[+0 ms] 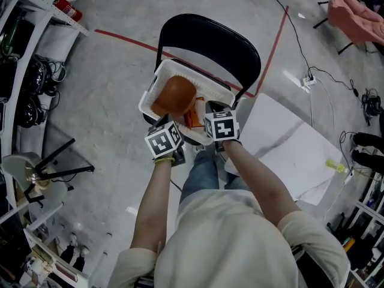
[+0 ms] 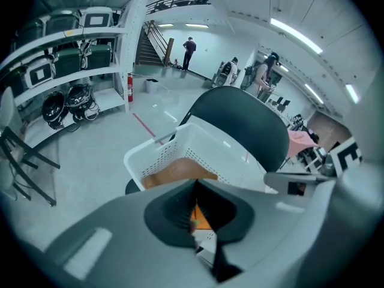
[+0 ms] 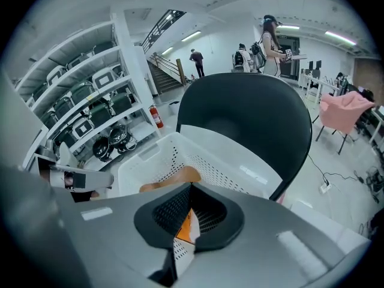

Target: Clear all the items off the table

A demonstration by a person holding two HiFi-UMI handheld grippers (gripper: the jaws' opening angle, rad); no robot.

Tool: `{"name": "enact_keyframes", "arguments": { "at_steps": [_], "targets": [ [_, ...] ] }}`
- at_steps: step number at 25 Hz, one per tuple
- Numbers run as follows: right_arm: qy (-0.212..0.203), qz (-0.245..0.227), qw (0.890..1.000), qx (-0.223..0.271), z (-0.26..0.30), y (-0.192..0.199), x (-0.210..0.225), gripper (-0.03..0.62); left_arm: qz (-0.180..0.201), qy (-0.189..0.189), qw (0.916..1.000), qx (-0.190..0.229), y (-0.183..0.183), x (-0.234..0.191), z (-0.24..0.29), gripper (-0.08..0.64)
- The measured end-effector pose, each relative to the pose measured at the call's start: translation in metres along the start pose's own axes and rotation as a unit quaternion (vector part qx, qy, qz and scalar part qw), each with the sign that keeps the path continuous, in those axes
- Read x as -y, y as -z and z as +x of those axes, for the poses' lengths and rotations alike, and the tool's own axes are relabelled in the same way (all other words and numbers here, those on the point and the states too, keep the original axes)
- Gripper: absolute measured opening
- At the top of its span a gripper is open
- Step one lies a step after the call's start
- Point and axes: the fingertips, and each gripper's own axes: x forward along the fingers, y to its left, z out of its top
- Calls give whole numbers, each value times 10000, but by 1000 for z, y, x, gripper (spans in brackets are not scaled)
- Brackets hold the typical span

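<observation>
A white perforated basket sits on the seat of a black chair. Inside it lie a round brown object and an orange packet. My left gripper and right gripper hover side by side over the basket's near rim. In the left gripper view the left gripper has its jaws together with nothing between them, the basket and orange packet below. The right gripper is likewise shut and empty above the basket and brown object.
A white table stands to the right of the chair, with a small yellow-green item near its far edge. Shelving with helmets and gear lines the left. Cables run over the grey floor. People stand far off.
</observation>
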Motion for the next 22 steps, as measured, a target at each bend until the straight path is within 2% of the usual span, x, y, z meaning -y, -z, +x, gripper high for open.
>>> {"name": "enact_keyframes", "arguments": {
  "at_steps": [11, 22],
  "targets": [
    [17, -50, 9999, 143, -35, 9, -3, 0, 97, 280, 9995, 61, 2, 23, -23, 8],
    [268, 229, 9989, 313, -76, 40, 16, 0, 627, 779, 9949, -137, 17, 75, -34, 9]
  ]
}}
